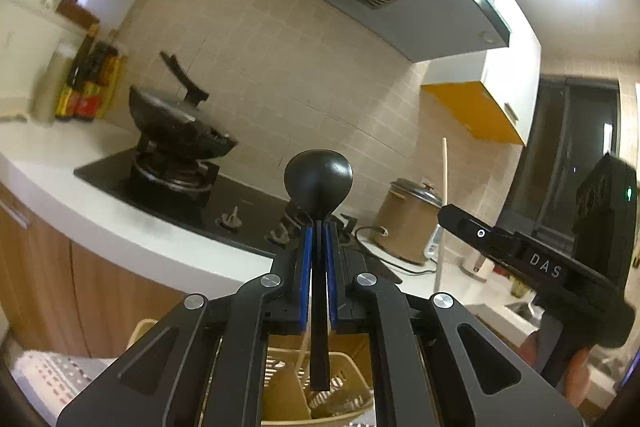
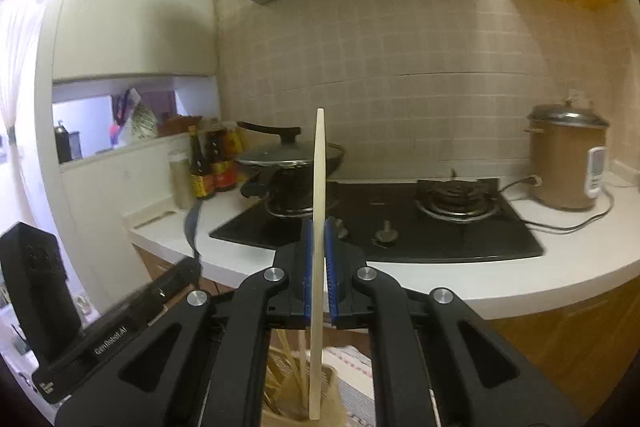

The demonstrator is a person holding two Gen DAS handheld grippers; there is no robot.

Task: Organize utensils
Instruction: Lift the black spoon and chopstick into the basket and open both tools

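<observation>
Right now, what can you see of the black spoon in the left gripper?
The black spoon looks matte, like plastic or nylon: a rounded bowl on top and a flat straight handle. It stands upright, clamped by the handle between the left gripper's blue pads, its lower end hanging above the beige utensil basket.

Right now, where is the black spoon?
The black spoon is pinched upright in the left tool, in the middle of the left wrist view. Its bowl points up before the stove, and its handle hangs over the beige basket.
</observation>
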